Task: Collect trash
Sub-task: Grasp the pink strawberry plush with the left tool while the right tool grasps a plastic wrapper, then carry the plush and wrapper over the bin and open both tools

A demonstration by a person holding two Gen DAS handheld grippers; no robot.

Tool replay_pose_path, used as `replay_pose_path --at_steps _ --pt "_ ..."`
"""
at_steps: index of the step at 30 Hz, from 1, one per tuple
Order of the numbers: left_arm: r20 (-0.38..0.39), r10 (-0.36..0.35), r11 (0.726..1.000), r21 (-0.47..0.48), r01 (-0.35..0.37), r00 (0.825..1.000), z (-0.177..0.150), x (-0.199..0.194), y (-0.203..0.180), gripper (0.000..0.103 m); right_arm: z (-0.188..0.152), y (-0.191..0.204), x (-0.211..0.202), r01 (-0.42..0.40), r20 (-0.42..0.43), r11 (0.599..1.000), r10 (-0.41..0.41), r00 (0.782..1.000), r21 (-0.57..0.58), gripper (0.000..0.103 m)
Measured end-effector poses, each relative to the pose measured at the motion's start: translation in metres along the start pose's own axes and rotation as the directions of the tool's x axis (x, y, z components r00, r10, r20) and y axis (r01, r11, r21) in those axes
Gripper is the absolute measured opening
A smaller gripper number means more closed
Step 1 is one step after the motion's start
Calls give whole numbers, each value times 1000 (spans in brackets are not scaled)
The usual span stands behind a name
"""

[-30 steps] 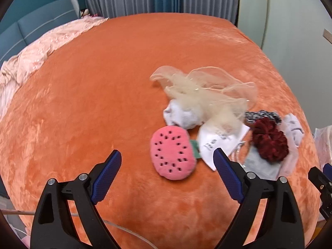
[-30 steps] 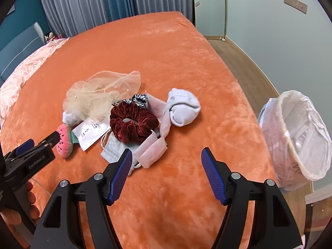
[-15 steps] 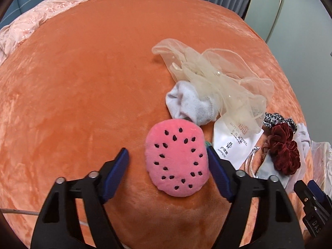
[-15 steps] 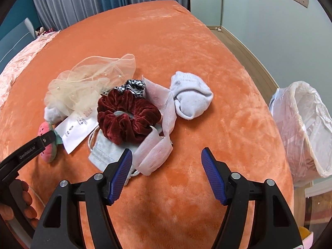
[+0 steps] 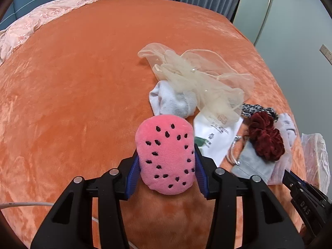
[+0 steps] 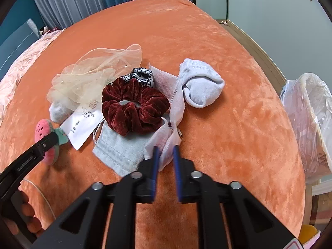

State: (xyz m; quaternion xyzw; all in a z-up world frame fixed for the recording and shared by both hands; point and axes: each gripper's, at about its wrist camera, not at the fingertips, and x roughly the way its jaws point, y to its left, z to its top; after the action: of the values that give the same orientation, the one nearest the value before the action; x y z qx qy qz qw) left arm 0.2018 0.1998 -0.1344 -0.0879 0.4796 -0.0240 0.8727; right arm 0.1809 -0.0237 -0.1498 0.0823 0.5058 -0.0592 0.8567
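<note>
now the left gripper (image 5: 166,159), which stood wide a second ago, has just been closing and pinches the pink plush toy (image 5: 166,155) on the orange blanket (image 5: 72,83). the right gripper (image 6: 165,155), also wide before, has snapped nearly shut on the white tissue (image 6: 166,137) beside the red scrunchie (image 6: 132,108).
</note>
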Motion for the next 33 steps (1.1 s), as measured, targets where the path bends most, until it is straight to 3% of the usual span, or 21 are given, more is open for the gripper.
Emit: replay_pose_path --at_steps 9,19,25,33 --pt "42 -60 998 35 59 997 -4 -51 -31 44 1 -17 -48 -63 80 997 59 995 45 5" --pt "80 -129 985 122 119 988 -2 -113 -79 45 23 -36 -129 -123 229 992 110 967 40 5" --pt "117 -186 968 192 162 975 8 -146 -115 45 50 -45 -179 -75 319 997 72 945 -2 5" --pt "136 -264 933 288 217 955 14 -166 -171 45 62 -86 -209 18 394 1000 -22 919 13 5"
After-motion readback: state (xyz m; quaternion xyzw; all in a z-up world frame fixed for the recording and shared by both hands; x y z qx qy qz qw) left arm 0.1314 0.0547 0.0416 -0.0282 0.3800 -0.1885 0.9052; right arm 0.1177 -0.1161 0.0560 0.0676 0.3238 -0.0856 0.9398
